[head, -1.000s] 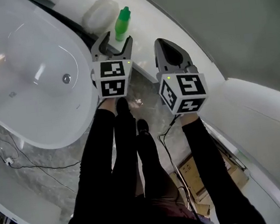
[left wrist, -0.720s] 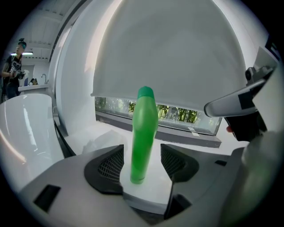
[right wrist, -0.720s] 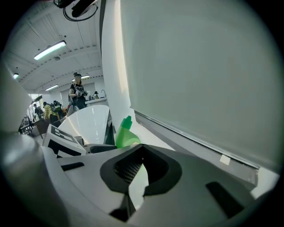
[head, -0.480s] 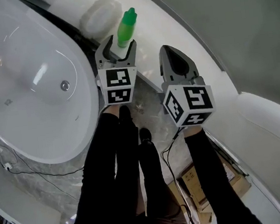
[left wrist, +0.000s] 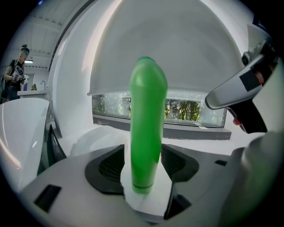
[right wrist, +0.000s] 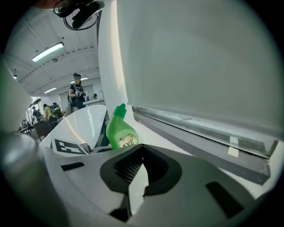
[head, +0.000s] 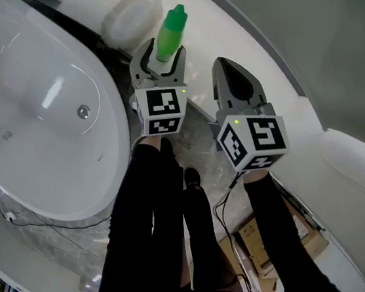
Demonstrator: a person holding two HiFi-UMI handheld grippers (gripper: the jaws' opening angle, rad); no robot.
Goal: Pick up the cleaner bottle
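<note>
The white bathtub fills the head view's left side, bordered by a white ledge carrying a round white container. The left gripper is over that ledge, its jaws clamped on the lower body of the green cleaner bottle, which stands upright between them, just beside the container. The right gripper hangs alongside, apart from the bottle, its jaws together and holding nothing.
</note>
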